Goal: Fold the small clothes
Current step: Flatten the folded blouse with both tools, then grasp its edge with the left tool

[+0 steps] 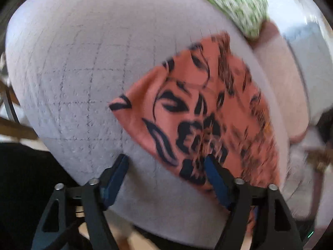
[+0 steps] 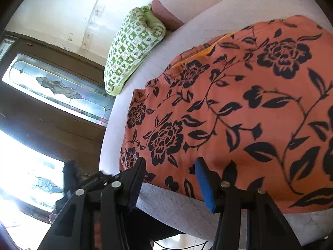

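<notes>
An orange garment with black flower print lies flat on a white gridded table. In the left wrist view it lies to the right, blurred, one corner pointing left. My left gripper is open and empty, just above the table, its right finger over the garment's near edge. My right gripper is open and empty, hovering over the garment's near edge by the table's rim.
A green-and-white checked bundle lies at the table's far edge, also in the left wrist view. A pale pink cushion lies beyond the table. A wooden cabinet with leaded glass stands to the left.
</notes>
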Action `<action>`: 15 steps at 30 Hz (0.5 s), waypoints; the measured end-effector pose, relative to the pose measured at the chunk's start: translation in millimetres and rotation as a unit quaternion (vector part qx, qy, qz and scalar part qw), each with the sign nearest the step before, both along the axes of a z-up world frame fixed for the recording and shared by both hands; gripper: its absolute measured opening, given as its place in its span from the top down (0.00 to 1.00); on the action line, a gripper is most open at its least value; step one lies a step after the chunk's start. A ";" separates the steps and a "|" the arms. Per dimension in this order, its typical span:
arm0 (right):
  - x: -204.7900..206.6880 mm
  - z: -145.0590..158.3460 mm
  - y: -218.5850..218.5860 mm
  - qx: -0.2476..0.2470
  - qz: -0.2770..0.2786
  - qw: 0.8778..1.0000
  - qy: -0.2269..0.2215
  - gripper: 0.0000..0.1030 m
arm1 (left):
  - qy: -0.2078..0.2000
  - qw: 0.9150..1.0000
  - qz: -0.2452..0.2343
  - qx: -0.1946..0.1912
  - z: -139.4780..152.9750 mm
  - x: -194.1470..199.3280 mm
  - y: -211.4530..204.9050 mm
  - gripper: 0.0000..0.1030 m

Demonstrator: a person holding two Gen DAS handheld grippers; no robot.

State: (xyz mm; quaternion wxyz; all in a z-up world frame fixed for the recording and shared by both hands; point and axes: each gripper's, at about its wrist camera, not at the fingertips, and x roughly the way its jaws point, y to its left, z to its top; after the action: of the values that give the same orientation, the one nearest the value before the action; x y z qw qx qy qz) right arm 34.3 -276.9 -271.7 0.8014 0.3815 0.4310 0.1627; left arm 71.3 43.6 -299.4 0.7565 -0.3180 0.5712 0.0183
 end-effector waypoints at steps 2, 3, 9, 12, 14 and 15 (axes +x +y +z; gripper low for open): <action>-1.4 -0.5 -4.9 0.000 -0.006 1.000 -0.001 0.48 | -0.027 1.000 0.000 -0.001 7.9 3.5 0.5 0.24; -1.4 -1.8 -6.6 0.000 -0.007 1.000 0.002 0.48 | -0.045 0.999 -0.003 -0.007 12.8 4.3 3.2 0.24; -2.8 -4.1 -11.3 -0.008 -0.013 1.000 0.005 0.48 | -0.075 0.996 0.025 -0.039 7.6 31.2 6.7 0.24; -1.0 -2.9 -3.7 -0.031 -0.010 0.999 -0.002 0.48 | -0.116 0.993 0.002 -0.031 7.4 28.4 -8.5 0.39; 0.3 -1.0 4.1 -0.057 -0.004 0.998 -0.009 0.57 | -0.129 0.991 -0.027 0.012 16.5 28.3 -15.8 0.72; 1.0 0.0 9.6 -0.070 0.002 0.997 -0.012 0.70 | -0.135 0.990 -0.040 0.029 17.4 28.5 -18.9 0.73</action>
State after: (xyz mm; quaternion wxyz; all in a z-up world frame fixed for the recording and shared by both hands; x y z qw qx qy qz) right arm 35.3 -267.3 -271.7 0.8311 0.3216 0.4320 0.1385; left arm 99.7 24.6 -282.0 0.8357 -0.2725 0.4753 -0.0384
